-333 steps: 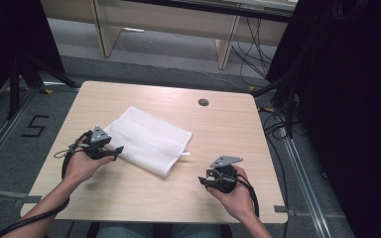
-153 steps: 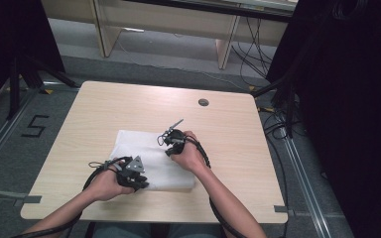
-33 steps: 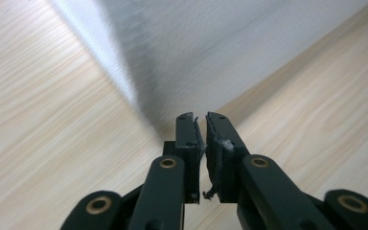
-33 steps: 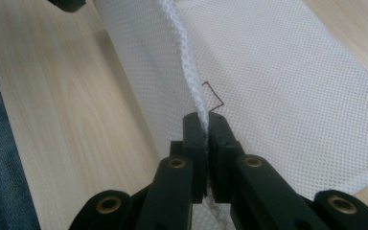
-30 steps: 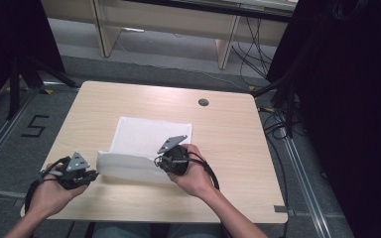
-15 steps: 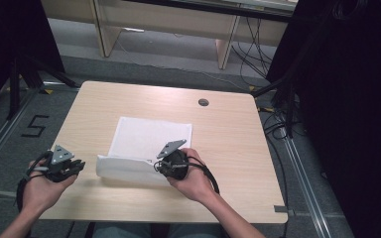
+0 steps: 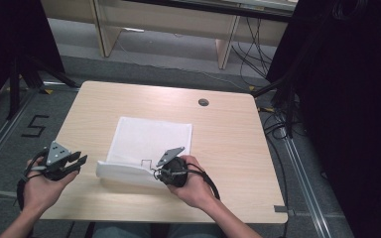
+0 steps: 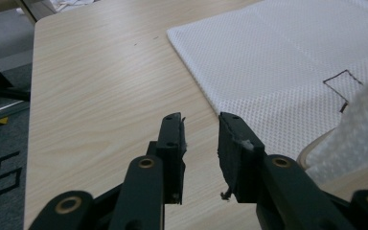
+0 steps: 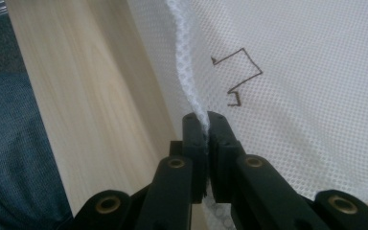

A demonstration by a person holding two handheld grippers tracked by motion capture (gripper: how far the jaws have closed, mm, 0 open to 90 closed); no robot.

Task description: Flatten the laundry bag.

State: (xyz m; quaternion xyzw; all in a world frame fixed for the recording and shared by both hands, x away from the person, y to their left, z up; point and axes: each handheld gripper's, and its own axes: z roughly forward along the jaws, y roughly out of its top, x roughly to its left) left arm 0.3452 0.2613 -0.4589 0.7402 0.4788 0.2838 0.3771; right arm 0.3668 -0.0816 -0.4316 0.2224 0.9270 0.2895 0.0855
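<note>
High view is showing a white mesh cloth [image 7: 151,141] lying near the middle of a light wooden table [image 7: 228,148], its near edge curling up into a fold towards the person. The right gripper [image 7: 158,173] is sitting at the near right part of that fold, and the right hand [image 7: 191,181] is covering much of the tool, so the jaw tips are hard to make out from above. In the right gripper view the right gripper [image 9: 206,120] is pinching the cloth's edge: both black jaws are pressing together on the mesh cloth [image 9: 306,96], and a thin dark line mark [image 9: 237,76] is showing on the fabric just beyond them. What lies under the lifted fold is hidden. The left gripper [image 7: 82,159] is resting at the near left of the table, just beside the cloth's left end and apart from it, in the left hand [image 7: 42,186]. In the left gripper view the left gripper [image 8: 200,129] is standing with its jaws apart, having just been opening, with nothing but bare tabletop between them; the mesh cloth [image 8: 287,62] is lying beyond to the right, and the blurred fold is being cut off at the right edge. A small dark grommet [image 7: 203,102] is sitting at the far side of the table.
</note>
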